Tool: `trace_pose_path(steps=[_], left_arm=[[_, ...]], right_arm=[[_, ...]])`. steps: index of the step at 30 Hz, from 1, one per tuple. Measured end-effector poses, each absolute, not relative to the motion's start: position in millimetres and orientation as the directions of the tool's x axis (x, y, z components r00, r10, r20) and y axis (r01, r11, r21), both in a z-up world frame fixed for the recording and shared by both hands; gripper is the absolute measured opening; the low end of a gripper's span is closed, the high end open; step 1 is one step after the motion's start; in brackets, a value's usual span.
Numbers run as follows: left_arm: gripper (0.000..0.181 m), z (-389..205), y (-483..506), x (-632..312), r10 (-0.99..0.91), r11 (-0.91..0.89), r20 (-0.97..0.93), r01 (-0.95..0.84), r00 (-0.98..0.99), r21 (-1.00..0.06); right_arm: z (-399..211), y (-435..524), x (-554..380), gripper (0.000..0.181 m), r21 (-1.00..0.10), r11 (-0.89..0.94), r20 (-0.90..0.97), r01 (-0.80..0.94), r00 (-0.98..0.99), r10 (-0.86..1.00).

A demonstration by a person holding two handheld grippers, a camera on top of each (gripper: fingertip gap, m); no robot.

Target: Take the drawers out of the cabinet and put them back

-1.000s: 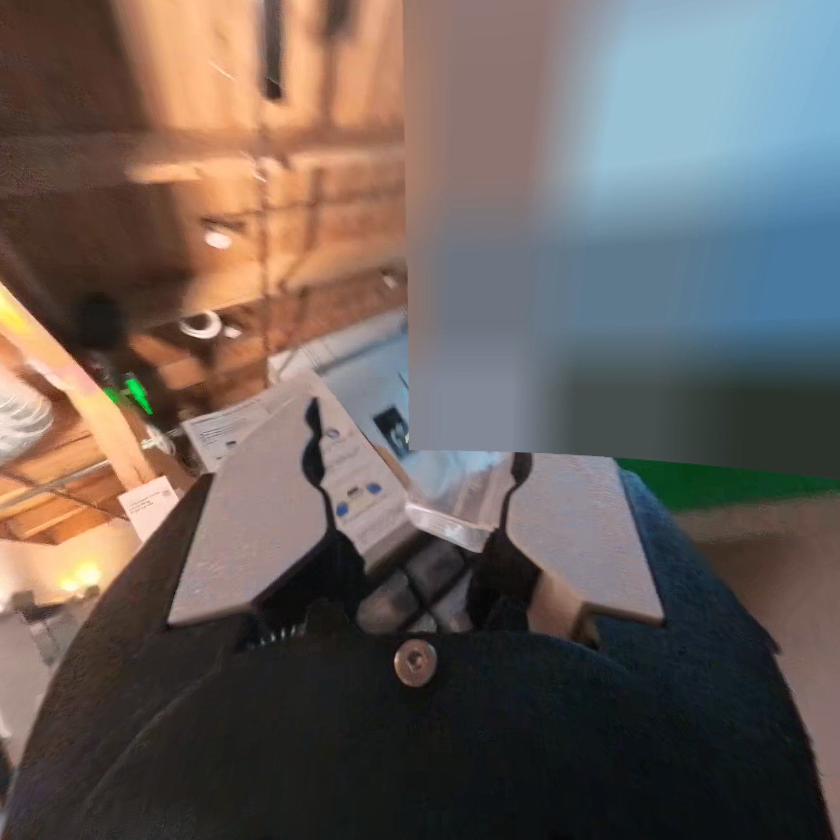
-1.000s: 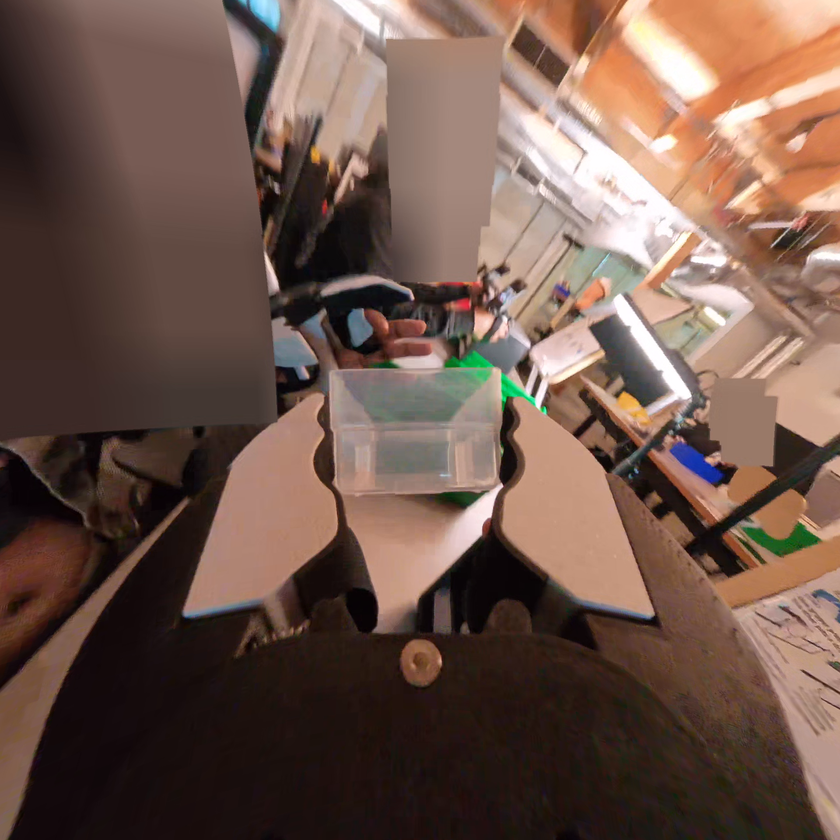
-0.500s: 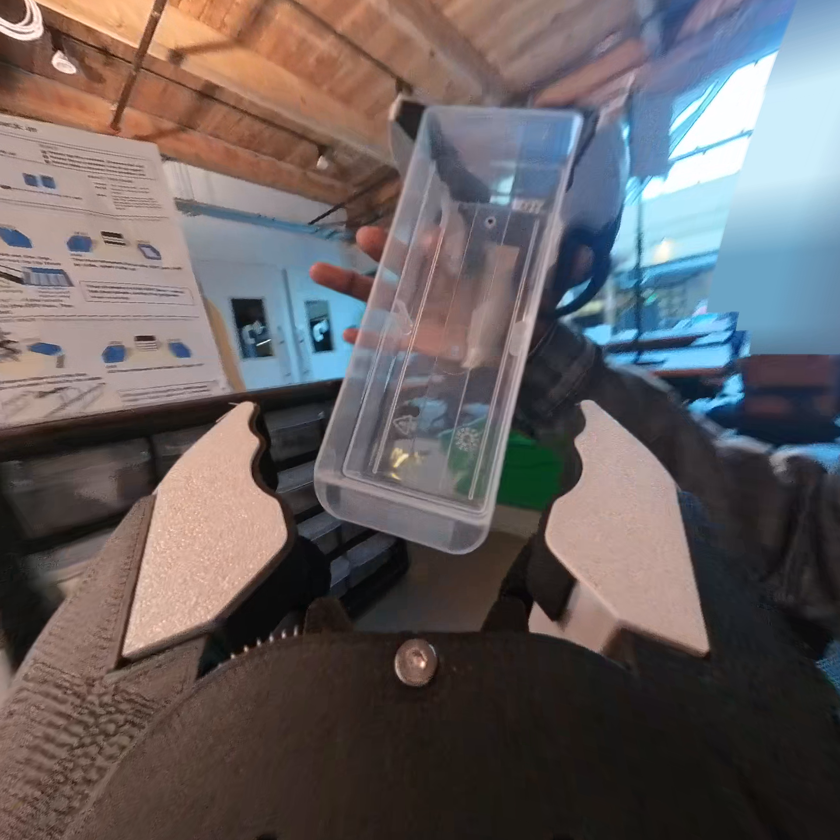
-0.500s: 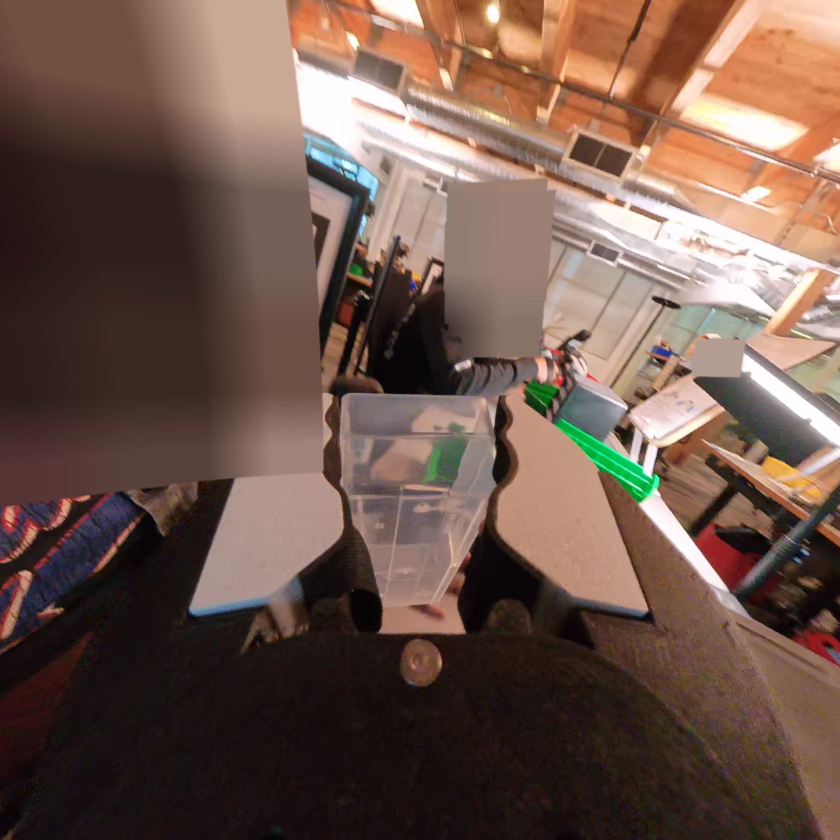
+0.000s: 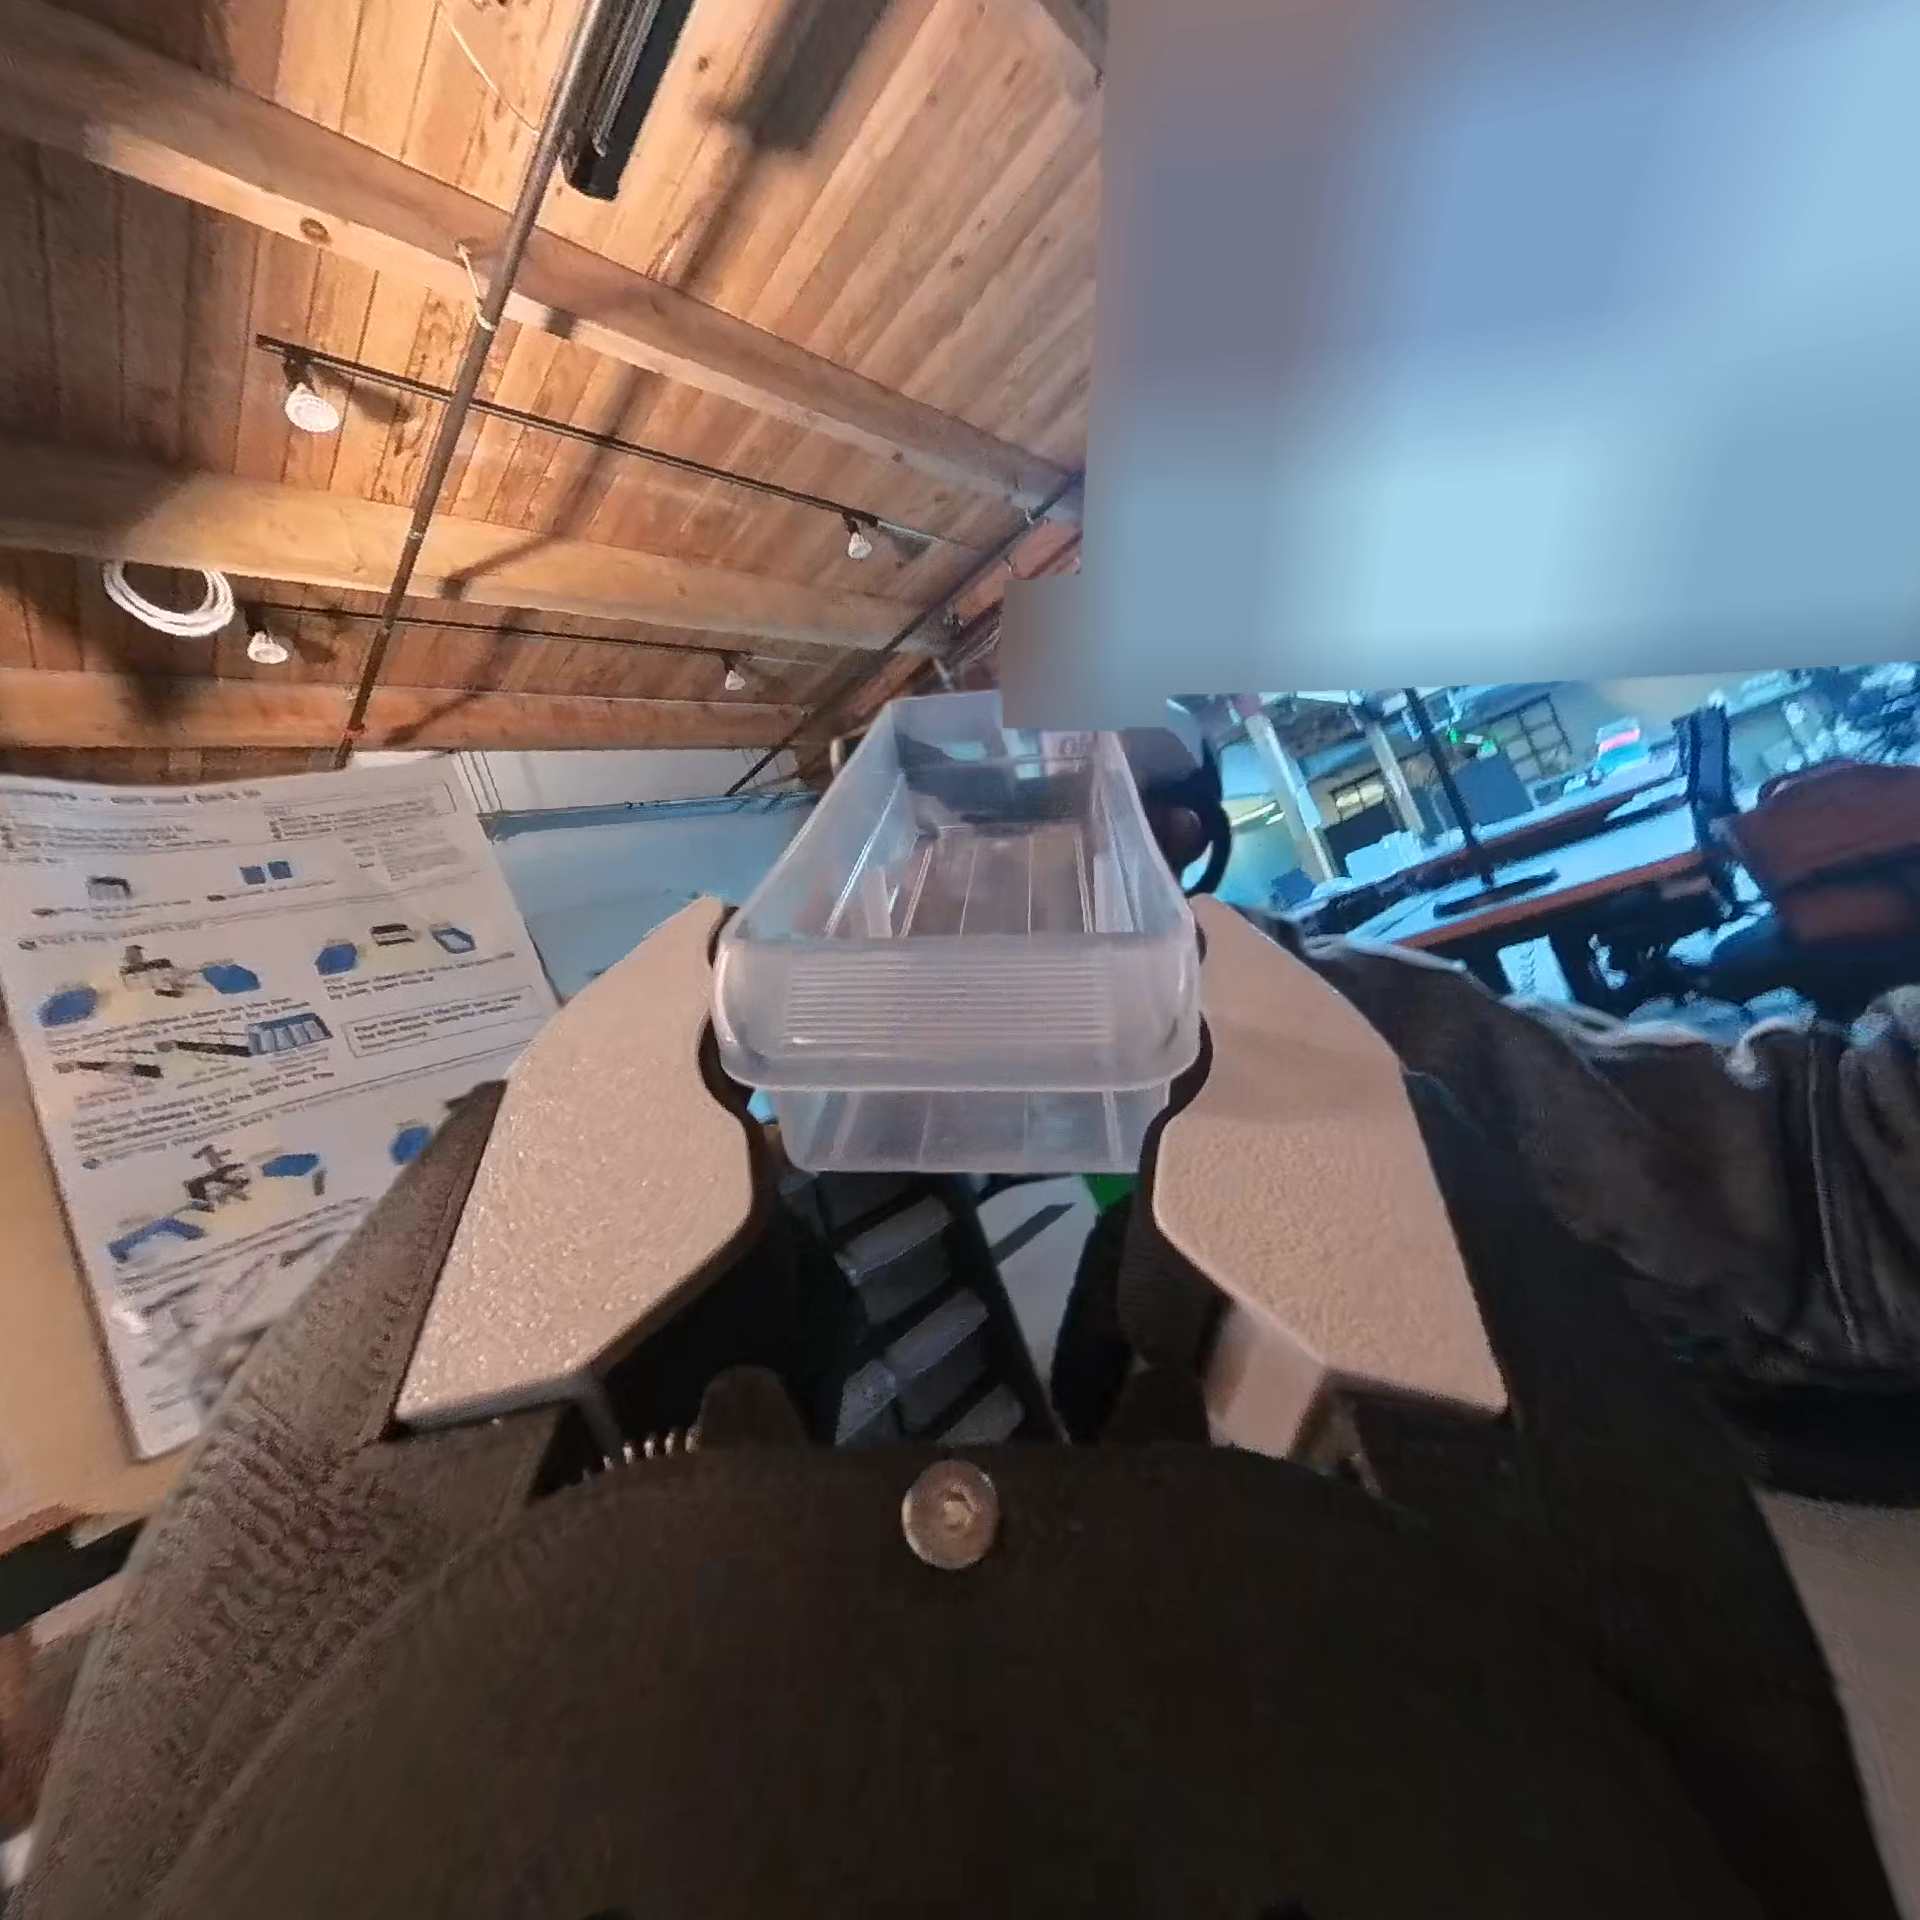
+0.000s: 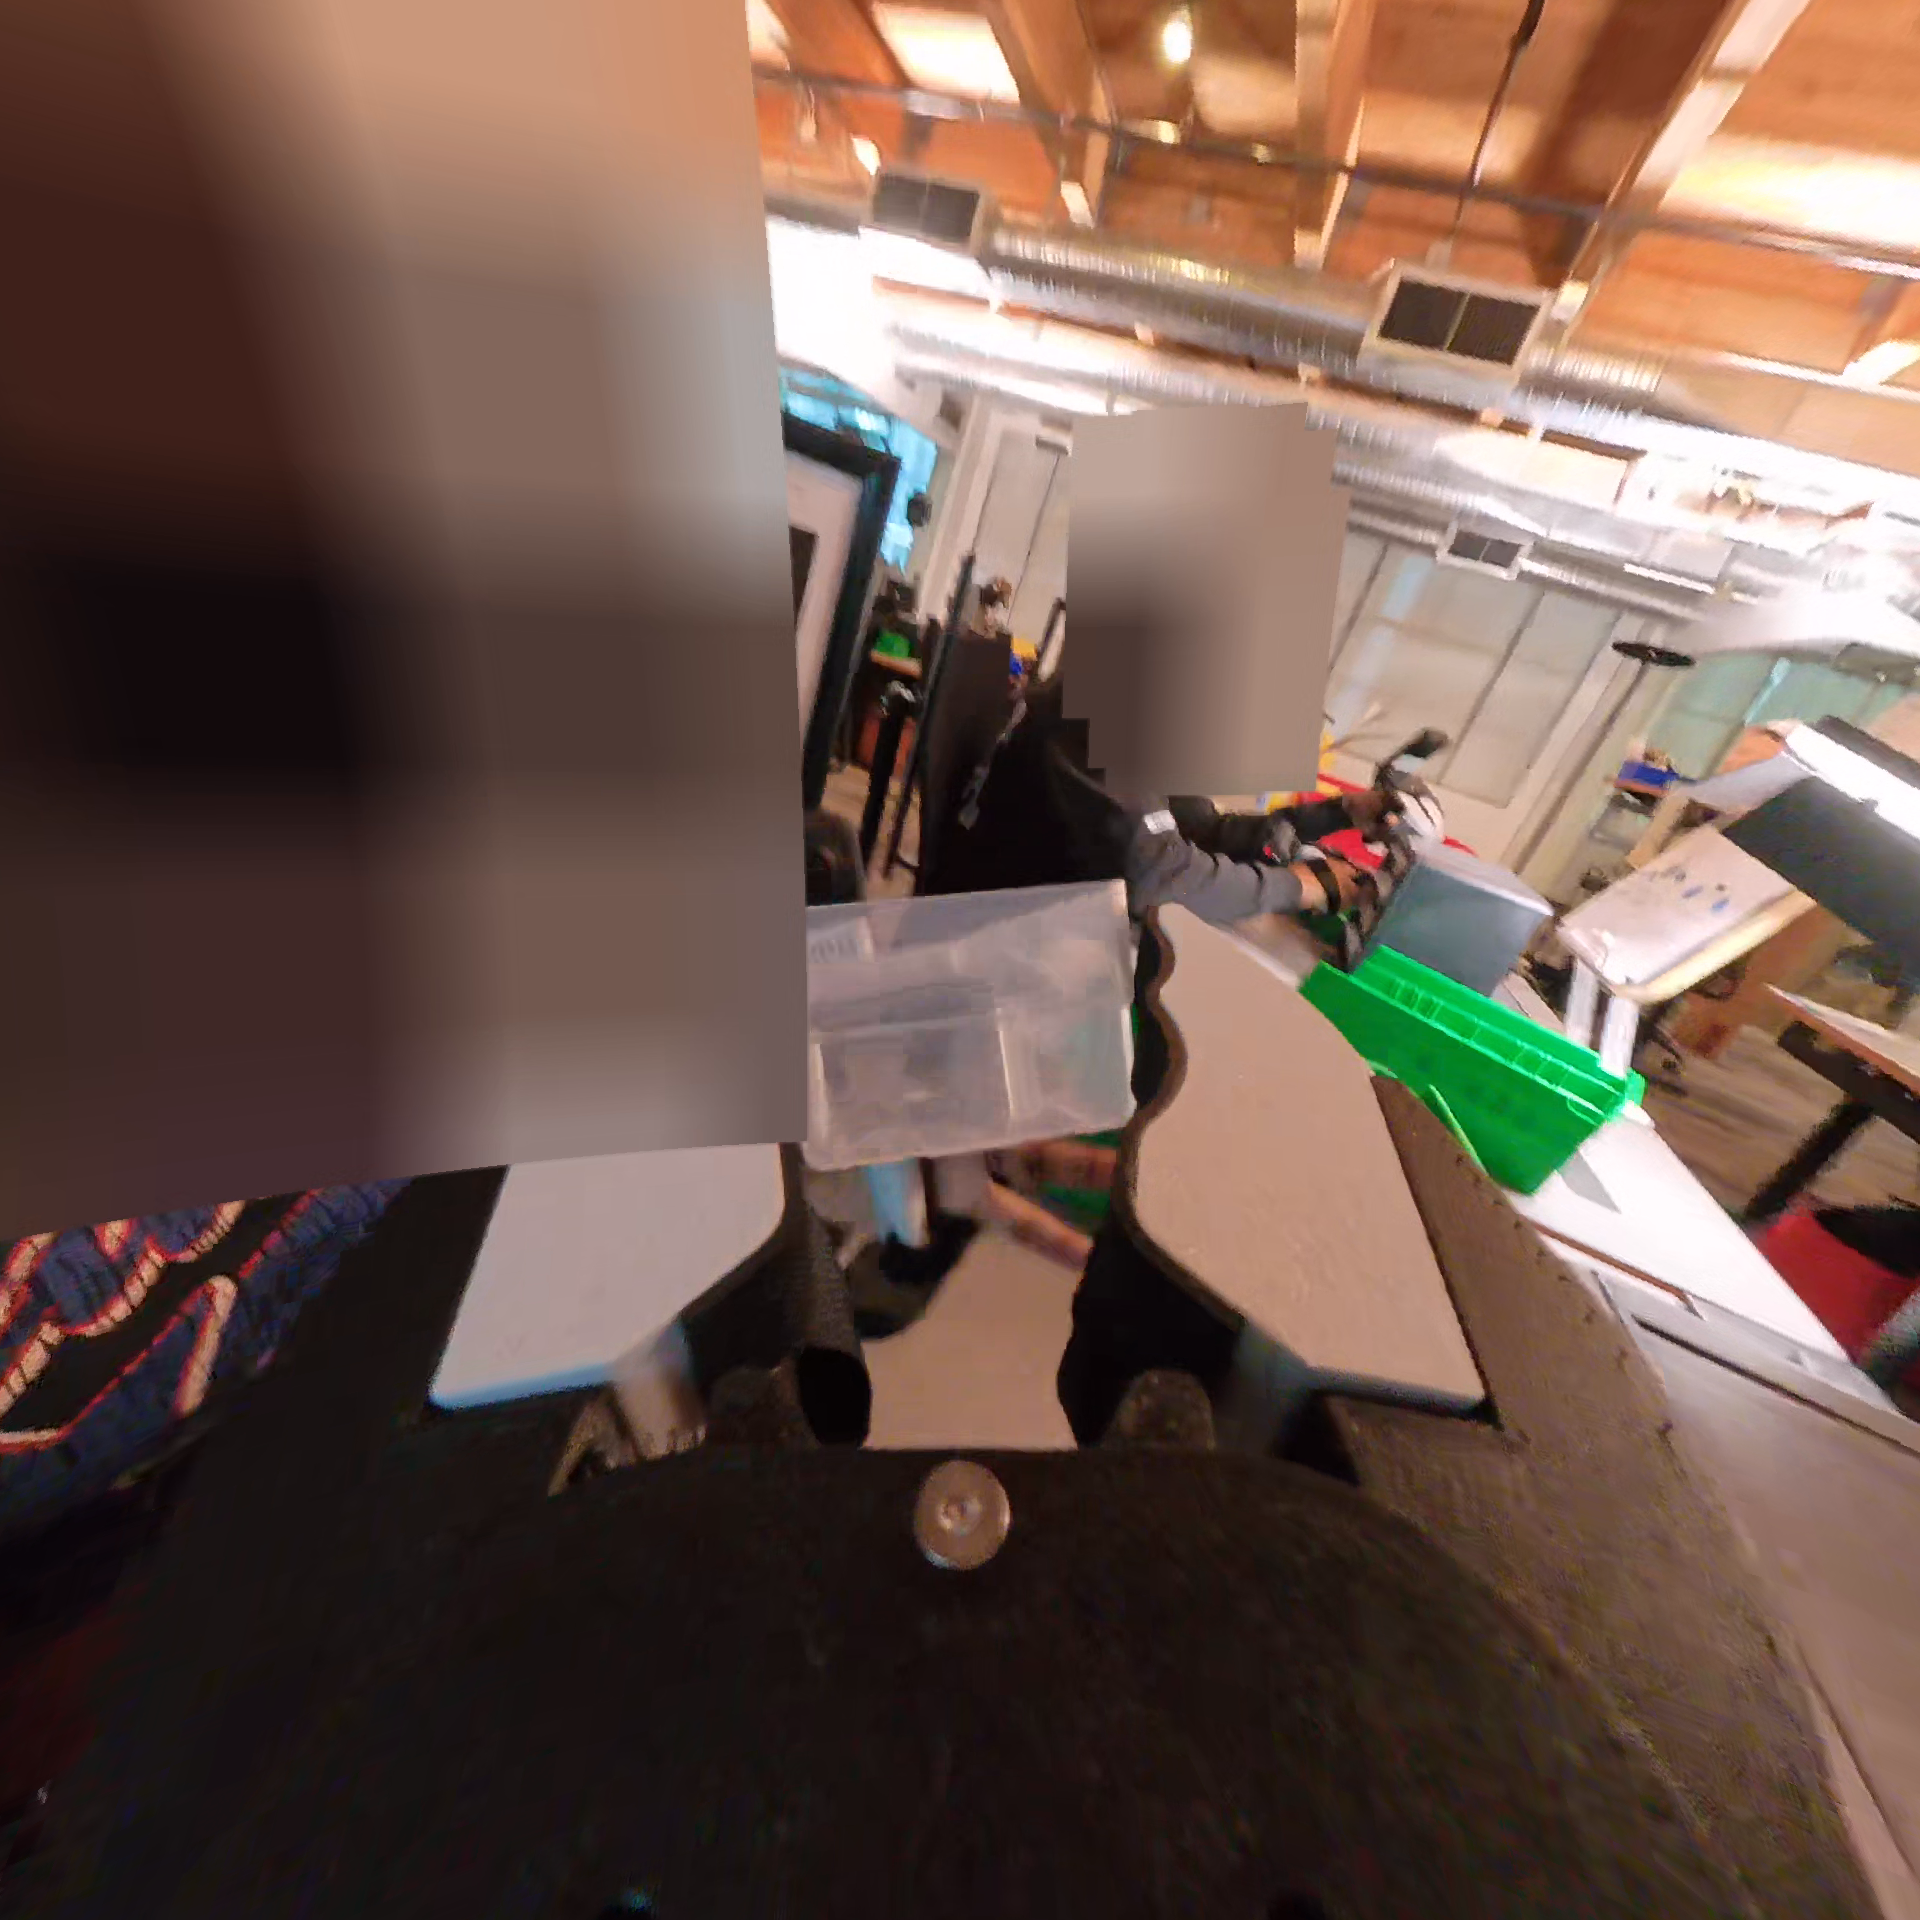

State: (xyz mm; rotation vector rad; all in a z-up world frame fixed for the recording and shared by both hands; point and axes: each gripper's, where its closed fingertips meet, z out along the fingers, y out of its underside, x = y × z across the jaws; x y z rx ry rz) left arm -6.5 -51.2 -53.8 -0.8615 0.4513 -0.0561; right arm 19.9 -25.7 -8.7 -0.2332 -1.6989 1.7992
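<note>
Clear plastic is what both views centre on: a small transparent drawer [image 5: 956, 987], out of the cabinet and held in the air. In the left wrist view its ribbed front face sits between the two grey fingers of the left gripper [image 5: 956, 1039], whose jaws stand at about the drawer's width with the tips touching or just beside its side walls. Whether they are actually pressing on it cannot be told. At the drawer's far end the right gripper [image 6: 966, 1039] holds on; in its own view the right finger lies against the drawer's side, the left finger is partly hidden, and the jaws look closed on the drawer's width.

Below the left gripper's fingers, part of a dark cabinet [image 5: 914, 1320] with rows of small grey drawer fronts shows, well under the held drawer. An instruction sheet [image 5: 239, 1039] stands to the left, and a green bin [image 6: 1475, 1070] lies on the white bench in the right wrist view.

As a judgement, the task is midway for this drawer: removal is done, and a handover between grippers seems in hand. Sliding it back into its slot is left, and the pictures do not show how many other drawers remain.
</note>
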Motion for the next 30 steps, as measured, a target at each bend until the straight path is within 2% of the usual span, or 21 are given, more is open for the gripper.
trace_pose_path(steps=[1,4,7,9,11,12,13,17,18,19,20,24,26,28,30], left_arm=[[0.078,-52,-53,-9,-0.206,0.655,-0.388,-0.168,0.899,-0.737],[0.078,-50,-57,-17,-0.133,0.62,-0.472,-0.298,0.872,-0.726],[0.077,-48,-54,-35,0.005,0.521,-0.561,-0.481,0.828,-0.705],[0.077,-41,-52,-53,0.083,0.458,-0.519,-0.495,0.851,-0.738],[0.078,-31,-52,-65,0.093,0.446,-0.407,-0.403,0.909,-0.799],[0.078,-27,-52,-67,0.075,0.444,-0.353,-0.348,0.933,-0.825],[0.078,-24,-50,-67,0.054,0.434,-0.305,-0.297,0.951,-0.85],[0.078,-19,-45,-53,-0.032,0.385,-0.271,-0.238,0.962,-0.891],[0.078,-20,-43,-49,-0.051,0.364,-0.272,-0.236,0.961,-0.901],[0.078,-20,-42,-48,-0.06,0.348,-0.274,-0.237,0.96,-0.907],[0.078,-19,-42,-47,-0.057,0.351,-0.292,-0.254,0.955,-0.901],[0.08,-20,-43,-40,-0.099,0.372,-0.377,-0.317,0.921,-0.873],[0.085,-24,-47,-39,-0.047,0.377,-0.527,-0.474,0.848,-0.796],[0.089,-27,-52,-50,0.146,0.317,-0.759,-0.756,0.635,-0.572],[0.089,-31,-54,-64,0.266,0.146,-0.892,-0.93,0.365,-0.337]], right_arm=[[-13,-23,16,0.07,-0.941,0.105,0.321,-0.323,-0.747,0.582],[-31,-12,4,0.085,-0.901,0.342,0.433,-0.269,-0.625,0.65],[-36,0,-6,0.102,-0.777,0.597,0.615,-0.201,-0.442,0.653],[-16,9,-13,0.105,-0.6,0.771,0.8,-0.213,-0.177,0.573],[9,6,-13,0.104,-0.27,0.939,0.939,-0.211,0.16,0.306],[13,-1,-13,0.099,-0.112,0.976,0.95,-0.186,0.269,0.16],[9,-6,-18,0.097,-0.015,0.989,0.95,-0.15,0.307,0.061],[-12,-11,-44,0.093,0.172,0.985,0.934,-0.028,0.323,-0.154],[-16,-14,-48,0.082,0.217,0.976,0.923,-0.013,0.329,-0.201],[-14,-16,-48,0.063,0.257,0.966,0.899,0.013,0.364,-0.244],[-12,-17,-48,0.051,0.279,0.959,0.878,0.045,0.392,-0.274],[-14,-15,-47,0.048,0.232,0.973,0.911,0.02,0.345,-0.224],[-15,-12,-47,0.047,0.166,0.986,0.941,0.0,0.3,-0.158],[-22,-3,-48,0.047,0.098,0.995,0.97,0.0,0.222,-0.095],[-28,8,-50,0.047,0.053,0.998,0.985,0.022,0.161,-0.056]])
